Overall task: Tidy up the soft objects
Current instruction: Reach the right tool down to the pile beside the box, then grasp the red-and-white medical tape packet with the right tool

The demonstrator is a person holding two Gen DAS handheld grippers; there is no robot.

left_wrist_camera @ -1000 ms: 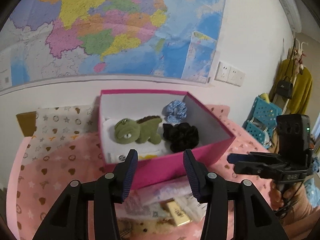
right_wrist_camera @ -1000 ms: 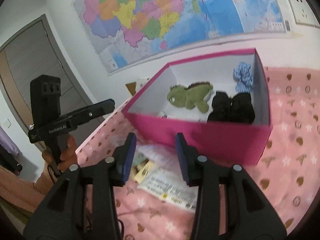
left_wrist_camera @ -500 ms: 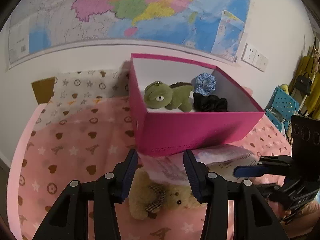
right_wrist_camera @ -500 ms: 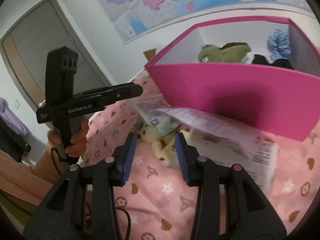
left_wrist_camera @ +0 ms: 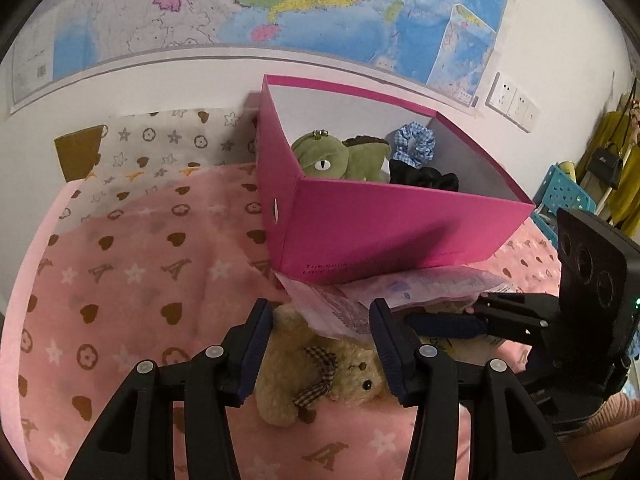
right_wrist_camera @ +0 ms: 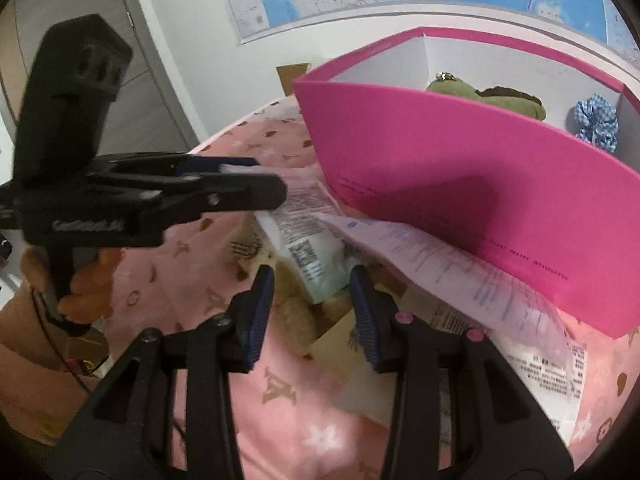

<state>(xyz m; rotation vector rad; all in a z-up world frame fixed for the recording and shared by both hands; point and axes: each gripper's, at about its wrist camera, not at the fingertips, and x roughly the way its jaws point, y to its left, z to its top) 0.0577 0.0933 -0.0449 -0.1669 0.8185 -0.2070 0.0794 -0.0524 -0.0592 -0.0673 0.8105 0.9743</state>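
Observation:
A tan teddy bear (left_wrist_camera: pixel 332 376) with a checked bow lies on the pink blanket in front of the pink box (left_wrist_camera: pixel 400 232), partly under plastic packets (left_wrist_camera: pixel 340 312). My left gripper (left_wrist_camera: pixel 320 312) hangs over the bear, its jaws opening, one finger on each side and the pads not pressing it. The right gripper (right_wrist_camera: pixel 312 280) is open above a white-green packet (right_wrist_camera: pixel 308 248) and the bear (right_wrist_camera: pixel 296 308). In the box are a green plush (left_wrist_camera: pixel 328 156), a blue scrunchie (left_wrist_camera: pixel 414 144) and a black scrunchie (left_wrist_camera: pixel 424 178).
The pink box (right_wrist_camera: pixel 440 160) stands close behind both grippers. A long pink leaflet (right_wrist_camera: pixel 440 264) leans out from under it. The other gripper (right_wrist_camera: pixel 240 180) reaches in from the left. A wall map (left_wrist_camera: pixel 280 0) hangs behind, and a blue basket (left_wrist_camera: pixel 564 192) stands at the right.
Both grippers have sunk from above the box to the blanket in front of it. The bear and packets now lie between the fingers, and the two grippers have drawn closer together.

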